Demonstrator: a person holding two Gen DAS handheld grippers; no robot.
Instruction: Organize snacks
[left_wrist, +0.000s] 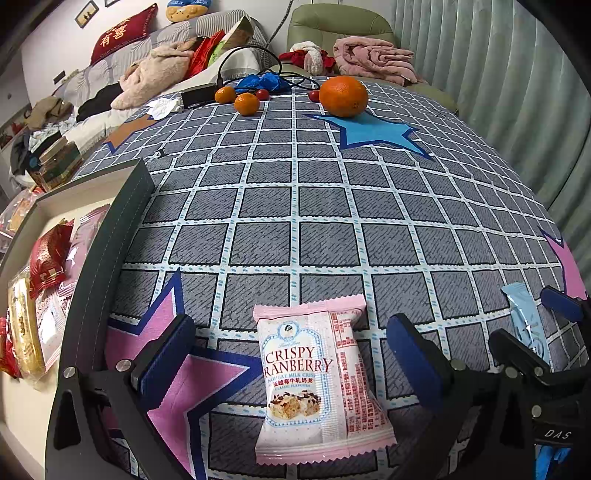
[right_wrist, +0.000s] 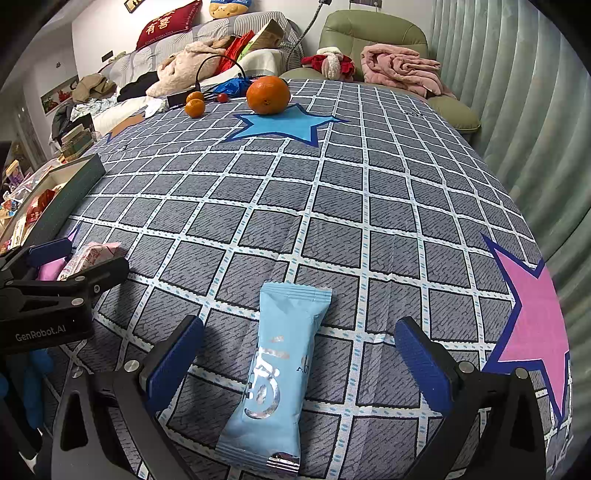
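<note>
Snacks lay flat on the checked tablecloth (right_wrist: 332, 206), each framed by its own tool: the left gripper (left_wrist: 291, 358) stood spread wide around the pink cranberry nougat packet (left_wrist: 317, 384), and the right gripper (right_wrist: 299, 365) stood equally spread around the blue wrapped bar (right_wrist: 273, 373), neither pad touching, which looked like lining up for a pinch. Beside the left gripper, the dark-walled box (left_wrist: 110, 236) already held several packets, probably the sorting place, though its far contents were cut off and the bar's silver lettering was unreadable.
</note>
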